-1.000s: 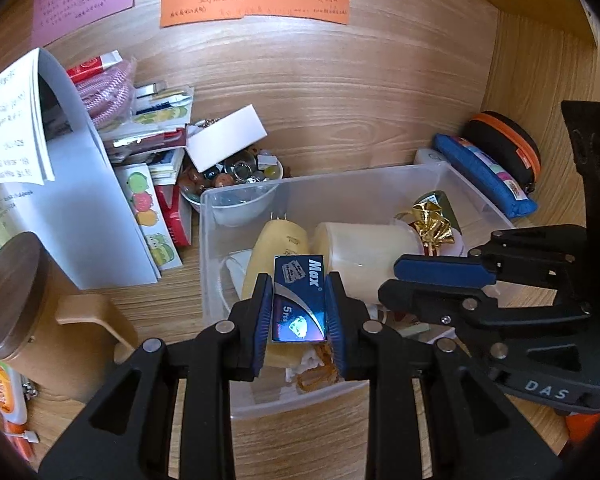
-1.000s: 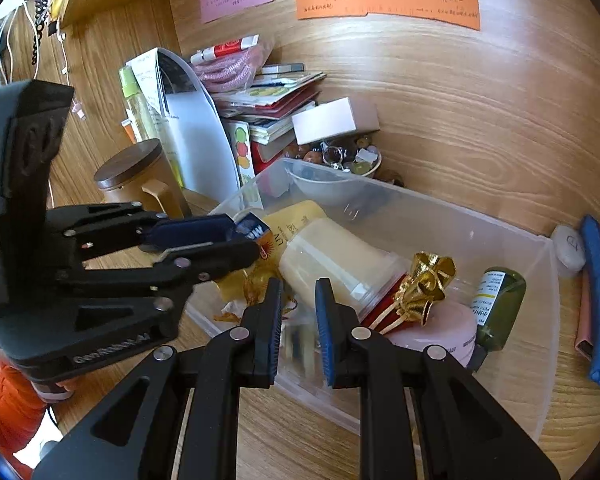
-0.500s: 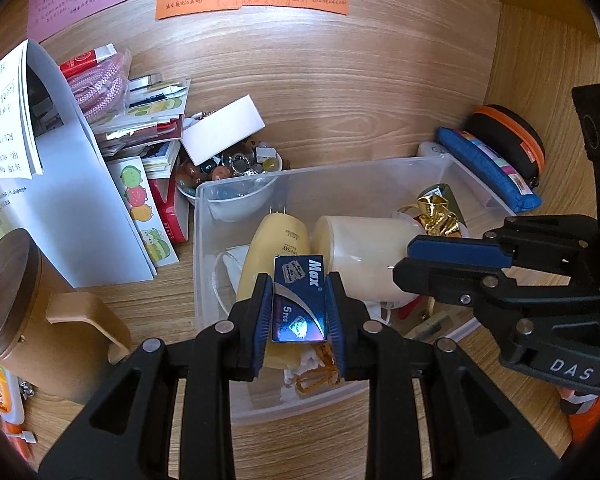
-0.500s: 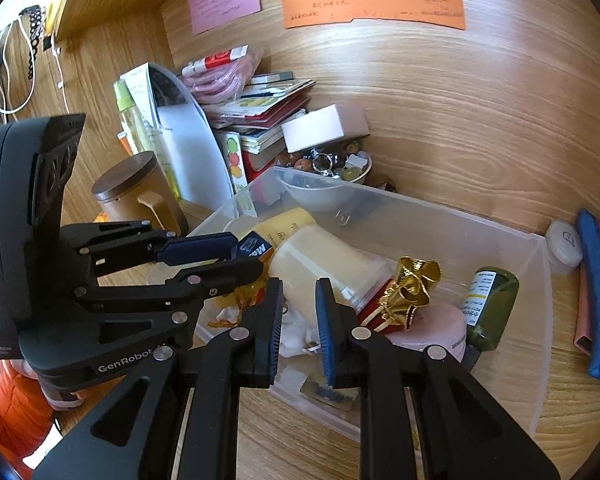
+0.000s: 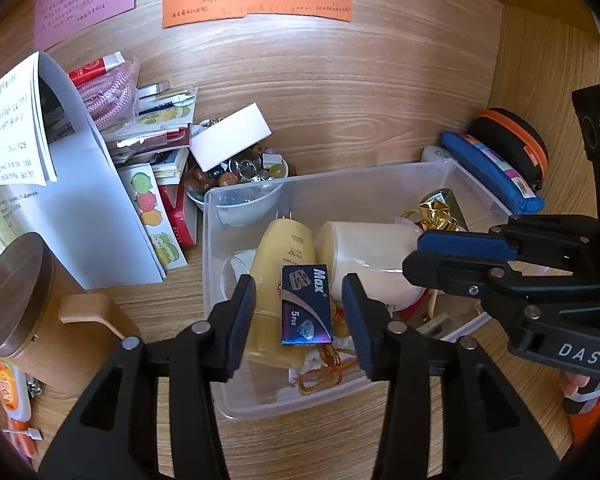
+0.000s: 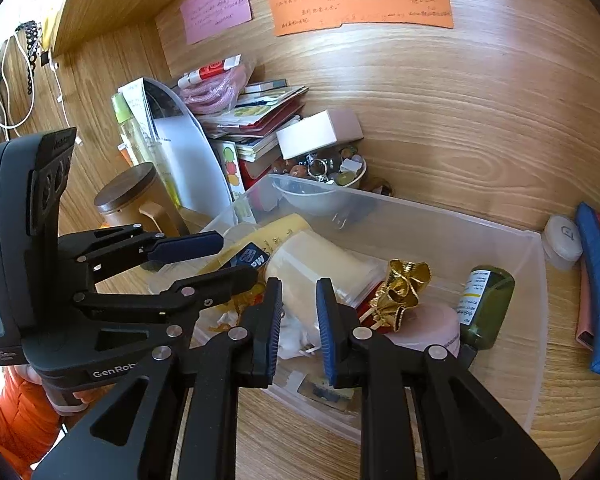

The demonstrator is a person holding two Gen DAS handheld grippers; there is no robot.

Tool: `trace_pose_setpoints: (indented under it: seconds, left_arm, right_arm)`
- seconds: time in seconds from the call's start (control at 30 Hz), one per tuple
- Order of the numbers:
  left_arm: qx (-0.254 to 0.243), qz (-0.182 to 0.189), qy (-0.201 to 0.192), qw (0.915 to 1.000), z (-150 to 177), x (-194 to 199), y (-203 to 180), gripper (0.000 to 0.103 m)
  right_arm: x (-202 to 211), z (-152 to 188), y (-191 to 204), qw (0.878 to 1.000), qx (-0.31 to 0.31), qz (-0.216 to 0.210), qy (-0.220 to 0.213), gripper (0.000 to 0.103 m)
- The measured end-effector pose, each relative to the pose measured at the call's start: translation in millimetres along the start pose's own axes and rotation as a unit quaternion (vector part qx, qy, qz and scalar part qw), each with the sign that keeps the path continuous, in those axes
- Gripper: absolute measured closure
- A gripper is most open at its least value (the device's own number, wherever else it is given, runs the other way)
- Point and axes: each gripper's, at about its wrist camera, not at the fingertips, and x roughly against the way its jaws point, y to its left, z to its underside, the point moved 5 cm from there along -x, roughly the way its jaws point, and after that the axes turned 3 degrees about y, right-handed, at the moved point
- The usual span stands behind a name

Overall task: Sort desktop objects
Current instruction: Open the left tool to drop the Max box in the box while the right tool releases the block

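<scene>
A small blue "Max" blade packet (image 5: 306,306) lies loose on a yellow tube (image 5: 282,280) inside the clear plastic bin (image 5: 328,176). My left gripper (image 5: 300,316) is open above the bin, its jaws apart on either side of the packet and not touching it. The packet also shows in the right wrist view (image 6: 252,258), beside the left gripper (image 6: 208,258). My right gripper (image 6: 297,320) hovers over the bin's near side, its jaws a narrow gap apart with nothing between them. It shows at the right of the left wrist view (image 5: 456,258).
The bin also holds a cream jar (image 5: 364,256), a gold bow (image 6: 404,284), a green bottle (image 6: 486,306) and a pink lid (image 6: 428,326). Left of it stand a wooden-lidded mug (image 5: 24,300), papers and booklets (image 5: 72,196), and a bowl of trinkets (image 5: 240,172). A blue pouch (image 5: 496,172) lies right.
My left gripper has opened and let go of the blue packet, which now rests on the yellow tube in the bin. The right gripper has drawn back slightly.
</scene>
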Motion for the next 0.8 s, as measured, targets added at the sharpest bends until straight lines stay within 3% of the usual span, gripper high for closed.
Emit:
trace_pose_setpoints:
  seconds: [0.07,0.2,0.33,0.47,0.7,0.8]
  left_arm:
    - [-0.001,-0.006,-0.006,1.0,-1,3,0,0.042]
    - [-0.003,-0.017,-0.018,0.9997,-3,12,0,0.034]
    - [-0.002,-0.026,-0.027,0.9993,-5,21,1,0.027]
    - [-0.002,-0.038,-0.034,0.9987,-5,30,1,0.011]
    - [0.009,-0.043,-0.029,0.9986,-2,43,-2,0.003]
    - [0.023,-0.04,-0.023,0.9987,1,47,-1,0.003]
  right_arm:
    - [2,-1,-1,1.0,-0.002,-0.001,-0.002,0.081]
    - [7,-3,-3,1.0,-0.007,0.001,-0.012,0.061]
    - [19,-6,-4,0.999,-0.011,0.01,-0.028,0.051]
    - [32,-8,-5,0.999,-0.019,0.02,-0.039,0.033]
    - [50,-2,-7,0.997,-0.031,0.047,-0.044,0.018]
    - [60,5,-14,0.997,-0.045,0.052,-0.043,0.017]
